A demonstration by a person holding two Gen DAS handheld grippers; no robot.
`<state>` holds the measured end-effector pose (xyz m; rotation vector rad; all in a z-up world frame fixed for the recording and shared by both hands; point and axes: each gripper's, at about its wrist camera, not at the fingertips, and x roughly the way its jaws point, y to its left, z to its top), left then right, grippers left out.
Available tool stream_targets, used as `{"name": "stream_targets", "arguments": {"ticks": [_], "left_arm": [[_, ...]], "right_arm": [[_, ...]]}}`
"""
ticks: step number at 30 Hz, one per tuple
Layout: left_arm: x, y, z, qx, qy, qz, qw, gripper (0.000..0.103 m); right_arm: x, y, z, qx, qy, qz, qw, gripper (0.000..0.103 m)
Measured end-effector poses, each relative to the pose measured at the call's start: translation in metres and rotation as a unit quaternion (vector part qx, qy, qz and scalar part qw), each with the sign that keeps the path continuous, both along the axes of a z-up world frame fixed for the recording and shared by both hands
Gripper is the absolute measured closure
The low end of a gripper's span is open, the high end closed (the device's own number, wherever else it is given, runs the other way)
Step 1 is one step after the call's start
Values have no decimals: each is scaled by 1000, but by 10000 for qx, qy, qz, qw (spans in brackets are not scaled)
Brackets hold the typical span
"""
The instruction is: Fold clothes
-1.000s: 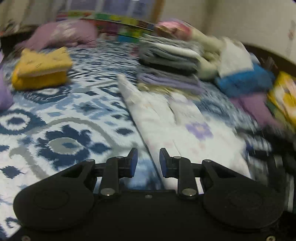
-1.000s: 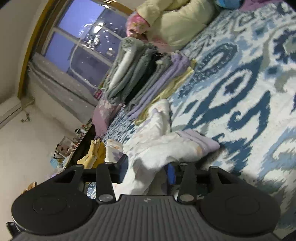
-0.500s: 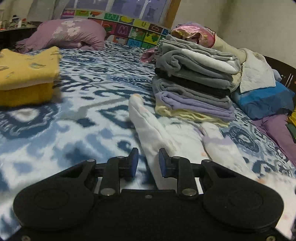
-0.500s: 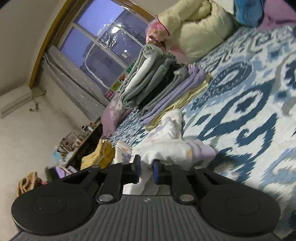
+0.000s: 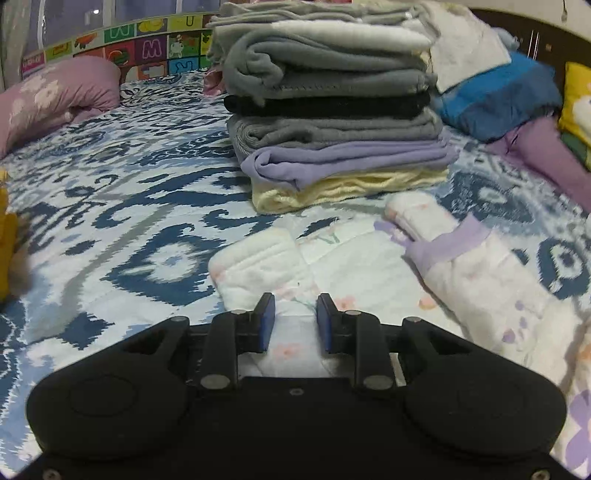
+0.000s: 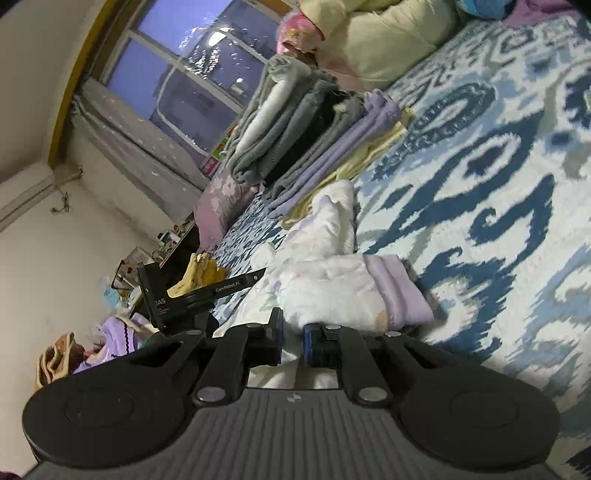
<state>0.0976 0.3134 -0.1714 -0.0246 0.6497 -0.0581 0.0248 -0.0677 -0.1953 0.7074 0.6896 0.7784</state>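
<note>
A white quilted floral garment with lilac cuffs [image 5: 354, 266], spread on the blue-patterned bed [image 5: 122, 206], is pinched by the right claw [image 6: 291, 341]; the left claw [image 5: 291, 323] is parted over its hem. A fold seems under way; next, the hem probably wants gripping. 1 stack of folded clothes [image 5: 332, 96] is seen beyond.

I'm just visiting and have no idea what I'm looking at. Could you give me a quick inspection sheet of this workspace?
Surface: bedspread, blue and white pattern.
Job's things: white floral garment with purple cuffs, spread out, unfolded; stack of folded clothes behind it.
Clutter: pink pillow, blue bundle, yellow item, cream duvet.
Grippers: left gripper open, garment between its fingers; right gripper shut on the garment's edge.
Cables: nothing seen.
Surroundings: window, dark outside; alphabet panel at the bed's far edge; cluttered shelf, blurred.
</note>
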Motion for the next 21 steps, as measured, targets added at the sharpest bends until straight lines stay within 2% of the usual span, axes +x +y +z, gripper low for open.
{"name": "stream_targets", "arguments": {"ticks": [5, 6, 9, 14, 17, 19, 20, 21], "left_arm": [[-5, 8, 11, -156, -84, -1, 9998, 79], [-7, 10, 13, -187, -101, -1, 9998, 78], [-10, 19, 24, -303, -368, 104, 9988, 78], [17, 27, 16, -311, -358, 305, 9984, 81], [40, 19, 2, -96, -62, 216, 9997, 82], [46, -2, -5, 562, -10, 61, 9984, 82], [47, -7, -5, 703, -3, 59, 9975, 82], [39, -9, -2, 659, -23, 61, 9978, 82]], "right_arm": [[-3, -3, -3, 74, 88, -122, 9999, 86], [-4, -4, -3, 82, 106, -172, 9998, 80], [-5, -8, -4, 176, 142, -314, 9993, 76], [1, -11, -9, 275, 303, -504, 9979, 72], [4, -15, -14, 313, 450, -658, 9963, 67], [6, -17, -18, 339, 520, -757, 9952, 67], [7, -18, -19, 347, 551, -797, 9947, 67], [8, -17, -20, 342, 569, -810, 9945, 66]]}}
